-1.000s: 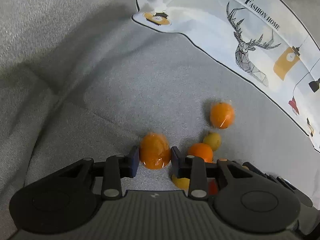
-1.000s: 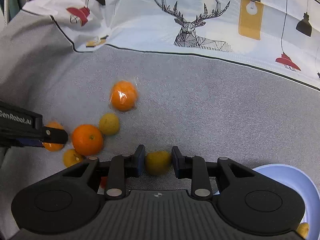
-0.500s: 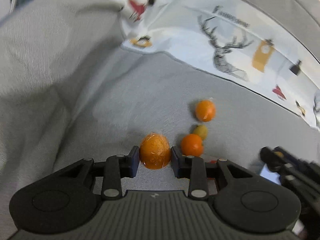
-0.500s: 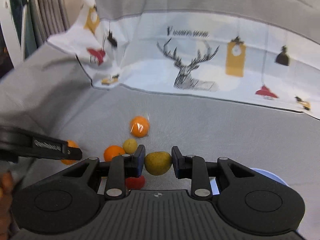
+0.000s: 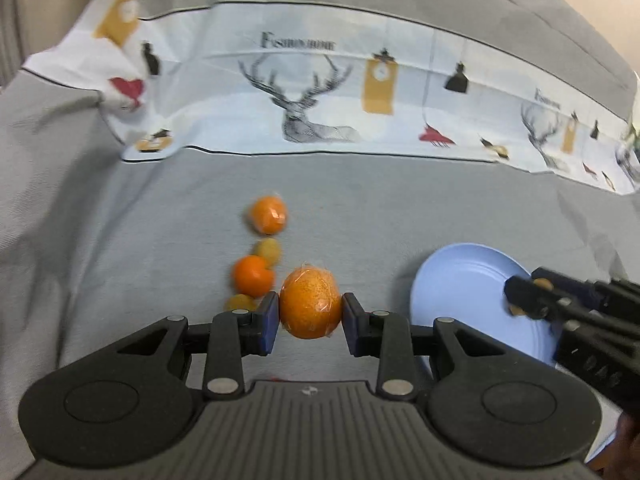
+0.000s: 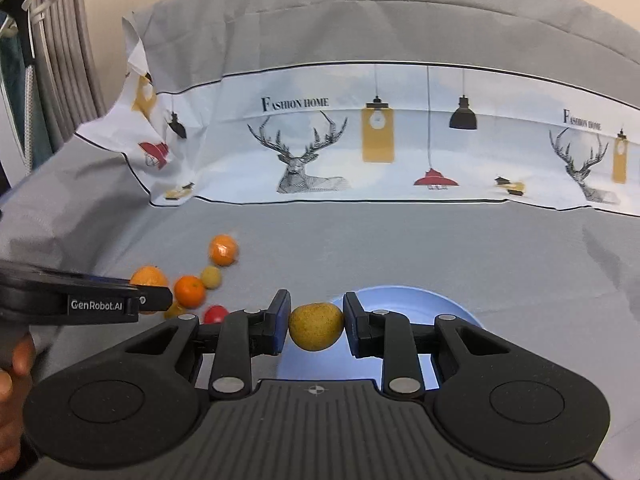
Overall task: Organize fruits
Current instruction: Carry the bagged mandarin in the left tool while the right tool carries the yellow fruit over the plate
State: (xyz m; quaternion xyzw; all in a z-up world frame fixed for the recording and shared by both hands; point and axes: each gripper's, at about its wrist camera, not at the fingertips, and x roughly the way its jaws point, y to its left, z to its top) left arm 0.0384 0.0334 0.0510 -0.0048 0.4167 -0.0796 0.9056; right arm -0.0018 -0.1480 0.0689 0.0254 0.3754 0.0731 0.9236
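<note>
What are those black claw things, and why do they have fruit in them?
They are grippers: two-finger tools that a person holds, one in each hand. Each carries a camera looking out along its fingers, so each picture is one gripper's own view. The left gripper pinches a wrapped orange. The right gripper pinches a small yellow-brown fruit above a blue plate. More fruit, orange, yellowish and one red, lies on the grey cloth.

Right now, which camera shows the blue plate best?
The left wrist view: most of the blue plate shows, bare rim and inside, with the right tool over its far side. In the right wrist view, that tool and its yellow-green fruit cover the plate's middle.
</note>
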